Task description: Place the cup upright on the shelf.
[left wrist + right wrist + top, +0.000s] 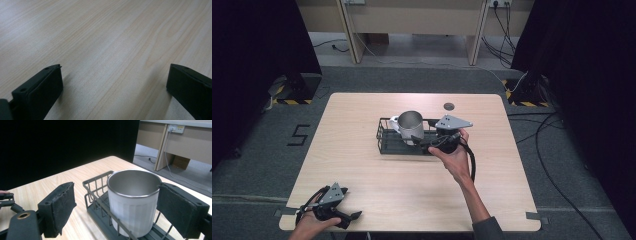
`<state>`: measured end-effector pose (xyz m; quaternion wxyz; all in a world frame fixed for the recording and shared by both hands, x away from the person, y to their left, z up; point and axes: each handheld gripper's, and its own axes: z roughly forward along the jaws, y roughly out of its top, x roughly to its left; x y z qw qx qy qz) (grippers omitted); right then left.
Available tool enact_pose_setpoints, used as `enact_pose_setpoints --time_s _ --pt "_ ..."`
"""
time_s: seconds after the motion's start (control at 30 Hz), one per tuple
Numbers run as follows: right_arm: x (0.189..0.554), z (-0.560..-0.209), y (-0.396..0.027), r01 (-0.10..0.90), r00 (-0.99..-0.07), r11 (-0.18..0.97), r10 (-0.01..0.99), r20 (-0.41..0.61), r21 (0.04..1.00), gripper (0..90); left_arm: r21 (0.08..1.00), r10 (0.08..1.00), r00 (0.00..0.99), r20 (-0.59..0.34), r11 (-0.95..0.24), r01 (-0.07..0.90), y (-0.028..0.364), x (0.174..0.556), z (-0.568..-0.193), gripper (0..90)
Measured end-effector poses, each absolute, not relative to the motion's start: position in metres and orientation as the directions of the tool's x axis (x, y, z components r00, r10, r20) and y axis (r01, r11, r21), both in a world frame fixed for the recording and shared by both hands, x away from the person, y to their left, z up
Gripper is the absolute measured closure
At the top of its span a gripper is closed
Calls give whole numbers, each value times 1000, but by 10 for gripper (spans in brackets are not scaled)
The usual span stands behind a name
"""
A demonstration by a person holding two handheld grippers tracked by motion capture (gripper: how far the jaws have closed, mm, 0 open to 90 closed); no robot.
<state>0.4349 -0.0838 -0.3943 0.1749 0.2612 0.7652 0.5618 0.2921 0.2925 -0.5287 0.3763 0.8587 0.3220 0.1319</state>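
Where high view looks down on counter [412, 190]: metal cup [410, 126] upright inside black wire basket [384, 140], mid-counter; right gripper [424, 145] at cup's right side, over basket; left gripper [357, 215] low at near left corner, well apart from basket. Left gripper view: jaws spread wide over bare wood, nothing between. Right gripper view: jaws spread, cup [133, 200] between, one pad touching cup's rim, other clear, outside basket [97, 202].

right tool [115, 205]: jaws wide apart | metal cup [133, 200] upright in wire basket [96, 185] | right pad touching cup
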Motion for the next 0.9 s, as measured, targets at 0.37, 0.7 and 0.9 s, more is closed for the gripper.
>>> enact_pose_setpoints --time_s 0.37,0.7,0.9 --pt "420 -401 -90 212 -801 225 598 37 951 151 730 652 758 -13 -512 453 293 292 -529 0" --pt "403 -411 -96 216 -796 249 606 22 944 152 730 654 756 -14 -510 455 293 292 -529 0" --pt "393 -420 -99 217 -790 280 613 -1 935 152 730 654 756 -14 -510 455 293 292 -529 0"
